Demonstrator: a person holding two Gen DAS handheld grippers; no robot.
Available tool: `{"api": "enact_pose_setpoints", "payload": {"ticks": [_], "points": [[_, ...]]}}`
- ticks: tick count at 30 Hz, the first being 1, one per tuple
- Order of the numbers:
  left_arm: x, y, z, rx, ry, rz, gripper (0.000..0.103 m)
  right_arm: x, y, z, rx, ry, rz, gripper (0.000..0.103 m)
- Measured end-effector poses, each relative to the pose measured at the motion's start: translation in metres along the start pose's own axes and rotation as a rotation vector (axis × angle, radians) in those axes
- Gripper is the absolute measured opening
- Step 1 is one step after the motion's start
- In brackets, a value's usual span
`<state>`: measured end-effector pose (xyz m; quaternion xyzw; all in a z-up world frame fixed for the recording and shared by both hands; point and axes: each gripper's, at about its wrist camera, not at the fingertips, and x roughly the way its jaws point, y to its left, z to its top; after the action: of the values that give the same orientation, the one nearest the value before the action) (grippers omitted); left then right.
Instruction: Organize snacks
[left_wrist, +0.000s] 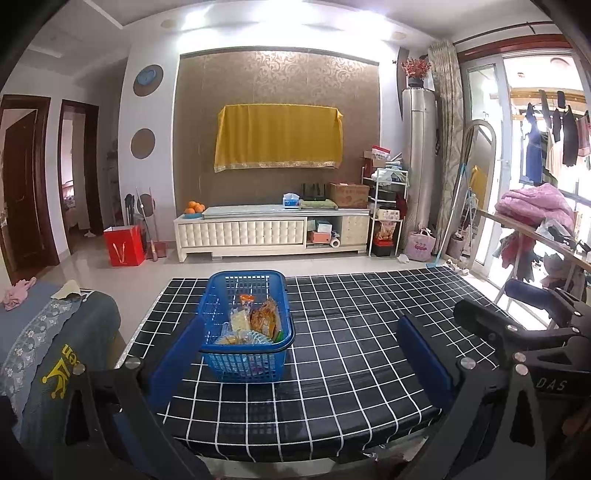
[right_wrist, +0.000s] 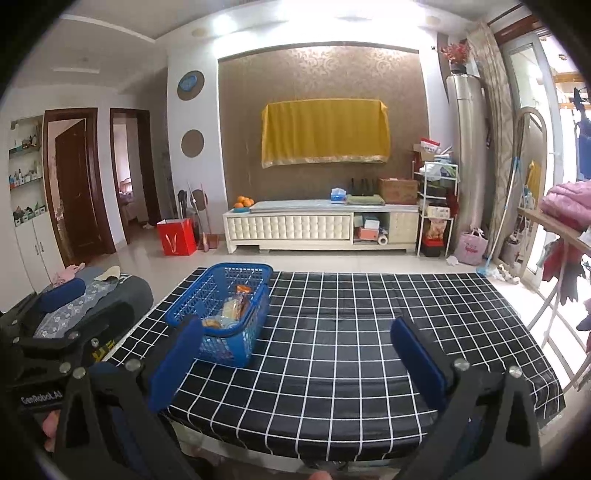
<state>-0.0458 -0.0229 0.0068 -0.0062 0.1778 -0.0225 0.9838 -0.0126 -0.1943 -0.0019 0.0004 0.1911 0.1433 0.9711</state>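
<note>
**Mei:** On the checked tablecloth, toward its left side, sits the blue basket, and every snack packet in sight is already inside it. Nothing loose lies on the cloth around it.

**Tom:** So what is left to spoil?

**Mei:** The pile, to begin with. The packets stand up on end near the rim, so a bump to the basket wall could probably tip one out over the side.

**Tom:** And the grippers?

**Mei:** The left gripper has its jaws spread wide and holds nothing; the basket shows just beyond its left finger. The right gripper is also spread wide and empty, with the basket beyond its left finger. Neither pad appears to touch the plastic.

**Tom:** Then a careless push forward is the risk.

**Mei:** Yes. A wide-open finger could catch the lattice wall and drag the light basket across the slick cloth, likely toward the left edge of the table, which is near. Beyond that edge is the sofa arm with its grey cover, so a fallen packet could slip down between them.

**Tom:** Anything else?

**Mei:** The two grippers sit close beside each other; each shows in the other's view. Swinging one inward could knock the other.
</note>
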Motion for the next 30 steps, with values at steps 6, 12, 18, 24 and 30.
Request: {"api": "enact_pose_setpoints", "payload": {"ticks": [6, 12, 18, 24, 30], "points": [[-0.0018, 0.0011, 0.0006, 0.002, -0.007, 0.003, 0.103, -0.0048, -0.0011, -0.0021, 0.005, -0.007, -0.001, 0.103], [0.0000, -0.0005, -0.0011, 0.010, 0.004, 0.000, 0.103, -0.0077, -0.0028, -0.0041, 0.009, -0.013, 0.002, 0.103], [0.0002, 0.0021, -0.0011, 0.001, 0.005, -0.002, 0.103, -0.0057, -0.0025, -0.0060, 0.009, 0.006, 0.000, 0.103], [0.0013, 0.0013, -0.0029, 0.002, 0.017, -0.010, 0.103, -0.0062, -0.0021, -0.0049, 0.011, 0.009, -0.004, 0.103], [0.0015, 0.0033, -0.0026, -0.008, 0.027, -0.017, 0.103, -0.0058, -0.0011, -0.0047, 0.012, 0.014, 0.000, 0.103]]}}
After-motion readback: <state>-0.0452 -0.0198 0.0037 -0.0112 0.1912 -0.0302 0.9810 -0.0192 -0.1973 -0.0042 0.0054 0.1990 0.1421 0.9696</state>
